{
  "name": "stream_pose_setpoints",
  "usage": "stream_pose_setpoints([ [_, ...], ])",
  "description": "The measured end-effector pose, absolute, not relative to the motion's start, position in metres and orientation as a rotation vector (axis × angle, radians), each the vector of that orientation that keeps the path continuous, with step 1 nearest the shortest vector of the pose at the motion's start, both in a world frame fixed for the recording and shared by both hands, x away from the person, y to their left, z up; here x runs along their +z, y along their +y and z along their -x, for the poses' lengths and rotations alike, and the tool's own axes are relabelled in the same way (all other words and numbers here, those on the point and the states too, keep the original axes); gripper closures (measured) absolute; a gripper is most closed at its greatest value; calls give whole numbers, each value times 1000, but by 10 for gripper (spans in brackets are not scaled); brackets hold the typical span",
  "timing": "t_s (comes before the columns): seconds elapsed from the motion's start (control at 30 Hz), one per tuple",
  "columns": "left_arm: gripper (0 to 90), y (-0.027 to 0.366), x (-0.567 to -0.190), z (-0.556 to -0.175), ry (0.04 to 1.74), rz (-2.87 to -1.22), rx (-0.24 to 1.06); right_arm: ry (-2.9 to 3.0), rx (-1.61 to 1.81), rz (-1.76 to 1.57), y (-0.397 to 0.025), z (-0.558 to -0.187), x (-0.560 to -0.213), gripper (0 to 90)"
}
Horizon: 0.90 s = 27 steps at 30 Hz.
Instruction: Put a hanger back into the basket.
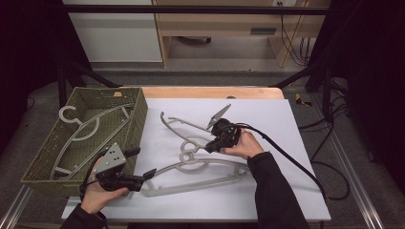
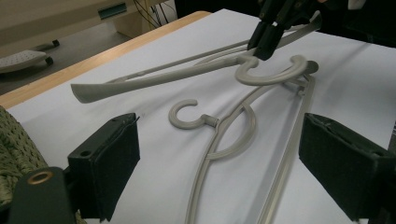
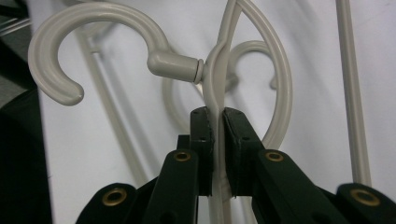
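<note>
Nearest the high camera, the left gripper [image 1: 143,177] is held low at the front edge of the tabletop [image 1: 296,191], its jaws spread wide with nothing between them. In the left gripper view these jaws frame a pale grey plastic hanger [image 2: 233,140] that lies flat on the white sheet.

2 such hangers lie on the white sheet; each has a round hook, a curved loop below the neck and thin shoulder bars. The upper hanger [image 1: 184,125] is tilted, 1 end raised off the sheet. The right gripper [image 1: 210,147] is clamped on its neck: in the right gripper view the jaws are pressed narrow on the thin stem just below the hook [image 3: 93,42]. A third hanger [image 1: 88,129] rests inside an olive woven basket [image 1: 136,119] at the left of the tabletop, its hook over the far rim.

A wooden edge is seen at the far side of the tabletop. Beyond it are a grey floor, light wooden furniture and dark cables.

The right hand [image 1: 243,143] is reached in from the right, sleeve dark; the left hand [image 1: 98,193] grips from below.
</note>
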<state>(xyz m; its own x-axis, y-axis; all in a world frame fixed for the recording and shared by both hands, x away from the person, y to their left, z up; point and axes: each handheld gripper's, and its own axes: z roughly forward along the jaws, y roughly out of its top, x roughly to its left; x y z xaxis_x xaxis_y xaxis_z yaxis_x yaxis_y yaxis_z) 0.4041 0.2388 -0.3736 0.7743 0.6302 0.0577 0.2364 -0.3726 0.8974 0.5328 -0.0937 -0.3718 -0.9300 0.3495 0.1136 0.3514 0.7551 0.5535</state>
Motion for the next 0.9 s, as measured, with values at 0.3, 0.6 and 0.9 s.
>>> stream_pose_setpoints([
  [0.3, 120, 233, -366, -401, 617, -1963, 502, -2938, -936, 489, -103, -502, -357, 833],
  [0.6, 120, 220, -364, -403, 573, -2006, 505, -2906, -957, 441, -108, -489, -350, 834],
  [0.9, 121, 183, -362, -406, 415, -2158, 537, -2882, -981, 397, -112, -478, -343, 834],
])
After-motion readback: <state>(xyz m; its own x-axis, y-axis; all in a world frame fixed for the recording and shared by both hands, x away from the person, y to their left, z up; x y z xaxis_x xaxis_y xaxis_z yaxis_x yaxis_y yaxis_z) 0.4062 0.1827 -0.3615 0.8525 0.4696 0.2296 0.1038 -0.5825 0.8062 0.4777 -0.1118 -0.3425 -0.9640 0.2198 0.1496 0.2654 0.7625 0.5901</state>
